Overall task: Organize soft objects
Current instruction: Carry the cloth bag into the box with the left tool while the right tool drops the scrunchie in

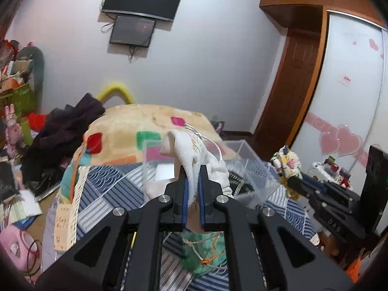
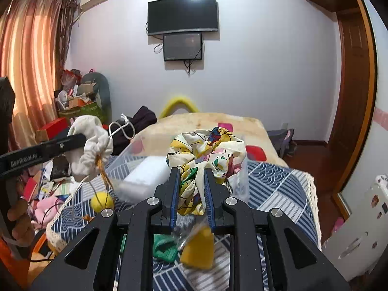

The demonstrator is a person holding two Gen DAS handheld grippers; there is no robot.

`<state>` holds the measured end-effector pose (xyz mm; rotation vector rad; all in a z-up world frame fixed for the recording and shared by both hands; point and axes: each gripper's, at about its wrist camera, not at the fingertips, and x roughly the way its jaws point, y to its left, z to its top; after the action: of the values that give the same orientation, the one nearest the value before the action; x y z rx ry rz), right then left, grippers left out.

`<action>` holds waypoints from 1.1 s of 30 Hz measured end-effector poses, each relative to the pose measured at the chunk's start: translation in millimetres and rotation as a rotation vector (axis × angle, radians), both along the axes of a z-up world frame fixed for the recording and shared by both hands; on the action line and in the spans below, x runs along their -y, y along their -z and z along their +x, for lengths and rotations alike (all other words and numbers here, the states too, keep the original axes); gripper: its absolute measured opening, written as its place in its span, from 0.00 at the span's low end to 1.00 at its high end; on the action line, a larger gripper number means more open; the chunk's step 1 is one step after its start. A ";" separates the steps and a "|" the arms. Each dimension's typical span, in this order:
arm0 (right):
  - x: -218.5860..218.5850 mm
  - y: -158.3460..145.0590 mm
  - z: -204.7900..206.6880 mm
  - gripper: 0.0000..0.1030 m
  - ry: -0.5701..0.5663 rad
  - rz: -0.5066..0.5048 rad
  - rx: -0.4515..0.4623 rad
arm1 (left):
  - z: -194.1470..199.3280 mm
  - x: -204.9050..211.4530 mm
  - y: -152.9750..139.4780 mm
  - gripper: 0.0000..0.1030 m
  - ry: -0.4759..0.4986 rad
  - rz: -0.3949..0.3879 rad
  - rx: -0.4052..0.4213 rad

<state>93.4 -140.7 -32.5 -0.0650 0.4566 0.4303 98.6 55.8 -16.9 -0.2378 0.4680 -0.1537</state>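
Left gripper [image 1: 193, 189] jaws clamped on white drawstring pouch [image 1: 194, 155], clear box [image 1: 245, 160] at 1 o'clock, right gripper [image 2: 192, 186] jaws pinching patterned cloth [image 2: 208, 152], green pouch [image 1: 201, 249] on bed at 6 o'clock.

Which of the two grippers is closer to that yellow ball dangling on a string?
Left. The yellow ball hangs on a cord just below the white pouch that the left gripper grips. The right gripper, gripping the patterned cloth, is farther off to the side.

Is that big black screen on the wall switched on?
No, in the right wrist view the wall screen is dark all over, showing only a faint glare, and the smaller screen under it is dark too.
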 end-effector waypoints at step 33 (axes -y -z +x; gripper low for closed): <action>-59.7 54.1 69.9 0.21 -0.075 -0.076 -0.195 | 108.1 8.0 77.2 0.09 -0.015 0.016 -0.203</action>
<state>163.3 -81.1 -86.6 -0.1147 0.6640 0.4953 206.7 47.8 -94.1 -0.2423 0.6688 -0.1112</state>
